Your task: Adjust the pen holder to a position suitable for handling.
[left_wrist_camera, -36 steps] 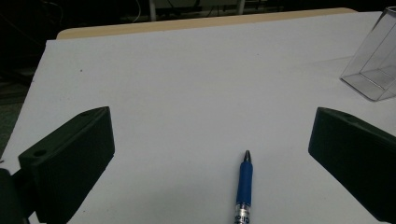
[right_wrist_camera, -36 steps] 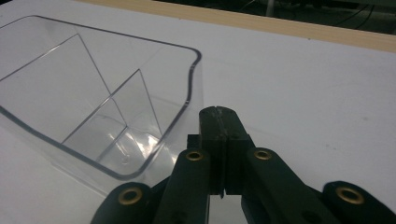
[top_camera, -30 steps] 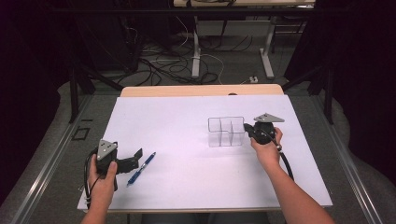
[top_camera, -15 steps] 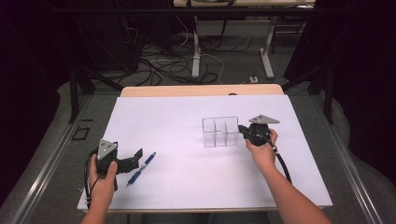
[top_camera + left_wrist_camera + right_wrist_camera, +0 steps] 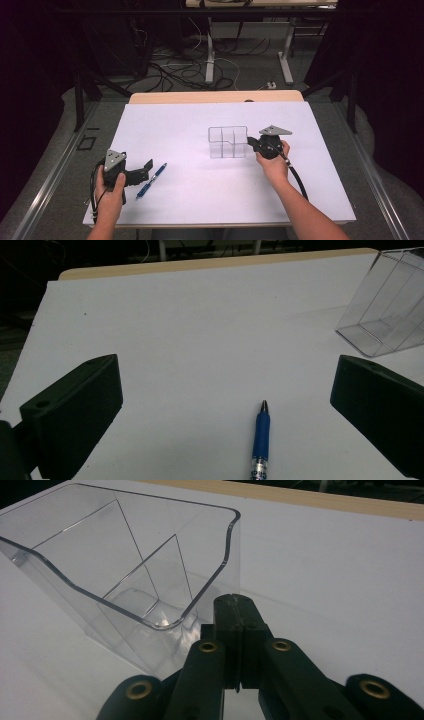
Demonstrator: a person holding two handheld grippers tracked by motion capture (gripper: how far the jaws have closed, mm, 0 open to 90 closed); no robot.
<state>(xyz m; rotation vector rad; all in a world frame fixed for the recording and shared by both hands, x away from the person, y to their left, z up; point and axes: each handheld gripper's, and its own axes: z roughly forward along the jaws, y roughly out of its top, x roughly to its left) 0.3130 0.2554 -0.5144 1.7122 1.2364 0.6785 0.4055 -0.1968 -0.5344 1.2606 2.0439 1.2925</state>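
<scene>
A clear plastic organiser [image 5: 228, 141] with several compartments stands upright on the white table [image 5: 210, 200]. My right gripper [image 5: 250, 142] is shut with nothing between its fingers, and its tip rests against the organiser's right wall. In the right gripper view the closed jaws [image 5: 234, 600] meet beside the organiser [image 5: 125, 580]. At the front left my left gripper [image 5: 145, 167] lies low and open. A blue pen [image 5: 151, 180] lies just right of it. In the left gripper view the pen [image 5: 261, 440] points away between the wide jaws [image 5: 227, 375], untouched, with the organiser [image 5: 390, 310] at far right.
A wooden strip [image 5: 215, 96] runs along the table's far edge. Beyond it, cables [image 5: 190, 65] and desk legs [image 5: 210, 55] stand on the dark floor. Metal rails [image 5: 55, 170] flank the table on both sides.
My right gripper has slid left across the table with the organiser moving left ahead of it. The left gripper and the pen have stayed put.
</scene>
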